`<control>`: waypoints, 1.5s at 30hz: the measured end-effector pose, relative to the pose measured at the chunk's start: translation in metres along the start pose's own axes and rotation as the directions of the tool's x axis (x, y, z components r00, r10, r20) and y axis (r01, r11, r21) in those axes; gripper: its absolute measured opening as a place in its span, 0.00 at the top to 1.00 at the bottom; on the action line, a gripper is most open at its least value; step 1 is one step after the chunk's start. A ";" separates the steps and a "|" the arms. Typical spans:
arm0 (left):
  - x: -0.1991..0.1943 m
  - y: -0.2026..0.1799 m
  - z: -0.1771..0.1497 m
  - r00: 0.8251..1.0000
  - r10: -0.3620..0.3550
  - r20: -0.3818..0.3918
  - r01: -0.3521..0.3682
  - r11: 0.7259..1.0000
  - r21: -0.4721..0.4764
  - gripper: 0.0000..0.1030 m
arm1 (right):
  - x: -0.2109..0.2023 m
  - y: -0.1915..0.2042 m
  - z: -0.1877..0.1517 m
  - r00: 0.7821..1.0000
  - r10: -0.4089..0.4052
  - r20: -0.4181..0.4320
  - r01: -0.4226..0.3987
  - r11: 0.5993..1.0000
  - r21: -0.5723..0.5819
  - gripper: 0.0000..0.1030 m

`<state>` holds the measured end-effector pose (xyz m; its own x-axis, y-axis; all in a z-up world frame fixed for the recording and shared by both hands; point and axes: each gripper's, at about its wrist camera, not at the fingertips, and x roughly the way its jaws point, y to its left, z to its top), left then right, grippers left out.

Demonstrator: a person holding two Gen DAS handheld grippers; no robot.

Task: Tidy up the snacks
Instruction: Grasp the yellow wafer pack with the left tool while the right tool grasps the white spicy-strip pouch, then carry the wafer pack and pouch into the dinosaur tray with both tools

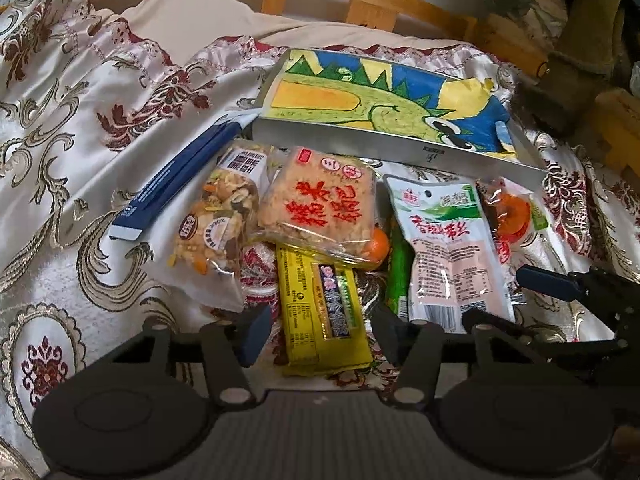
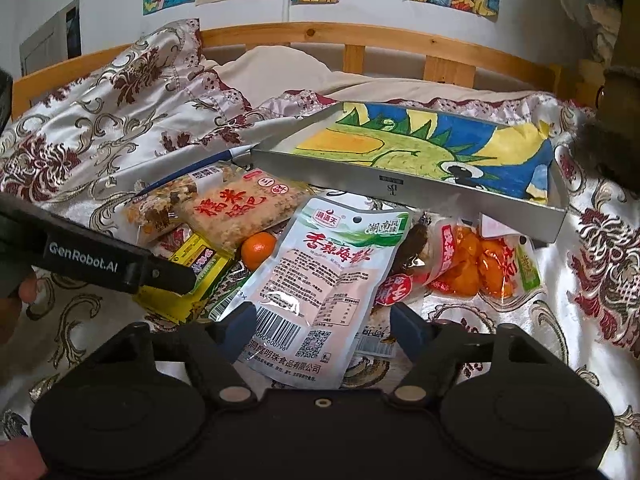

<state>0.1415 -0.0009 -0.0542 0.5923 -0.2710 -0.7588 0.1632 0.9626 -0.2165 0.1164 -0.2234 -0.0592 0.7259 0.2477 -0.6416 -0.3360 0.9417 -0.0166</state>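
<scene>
**Both claws straddle snack packets on the patterned bedspread**

The left gripper [image 1: 316, 330] sits low over the heap of snacks with its two dark-blue padded fingers [image 1: 256, 330] on either side of a flat yellow foil packet with a printed label [image 1: 320, 320]. Gaps show between the pads and the packet's edges, so the jaws are apart and not pressing on it. The right gripper [image 2: 322, 330] likewise has its jaws apart, one on each side of the lower end of a white-and-pink plastic pouch with red lettering and a barcode [image 2: 320, 280]; the pouch lies flat between the pads without being pinched.

The snacks lie together on a cream satin bedspread with maroon and gold flourishes [image 1: 80, 128]. Behind the yellow packet are a clear bag of mixed nuts and dried bits [image 1: 216, 224] and a clear bag holding a pale rice-crisp block with red characters [image 1: 320, 208], under whose edge a small orange citrus fruit [image 2: 259, 249] shows. To the right of the white pouch lies a clear bag of orange pieces [image 2: 476, 264].

Just behind the heap rests a shallow grey rectangular tray lined with a crayon drawing in green, yellow and blue [image 1: 360, 146]; no snack is in it.
</scene>
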 end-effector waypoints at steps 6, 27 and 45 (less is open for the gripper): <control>0.006 0.003 -0.001 1.000 0.010 -0.017 -0.011 1.000 -0.012 0.42 | 0.001 -0.003 0.001 0.999 0.045 -0.005 -0.045 0.999 0.023 0.39; 0.023 0.004 0.003 1.000 0.001 -0.023 -0.001 1.000 -0.001 0.40 | 0.011 -0.026 0.005 0.988 0.151 -0.010 -0.147 0.972 0.182 0.58; 0.028 -0.001 0.002 1.000 0.019 -0.012 -0.018 0.999 0.033 0.51 | 0.025 -0.044 0.011 0.987 0.153 -0.048 -0.133 0.949 0.286 0.87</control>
<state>0.1595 -0.0096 -0.0734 0.5857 -0.2529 -0.7700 0.1785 0.9670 -0.1818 0.1561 -0.2565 -0.0661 0.6367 0.3775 -0.6724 -0.2437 0.9258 0.2889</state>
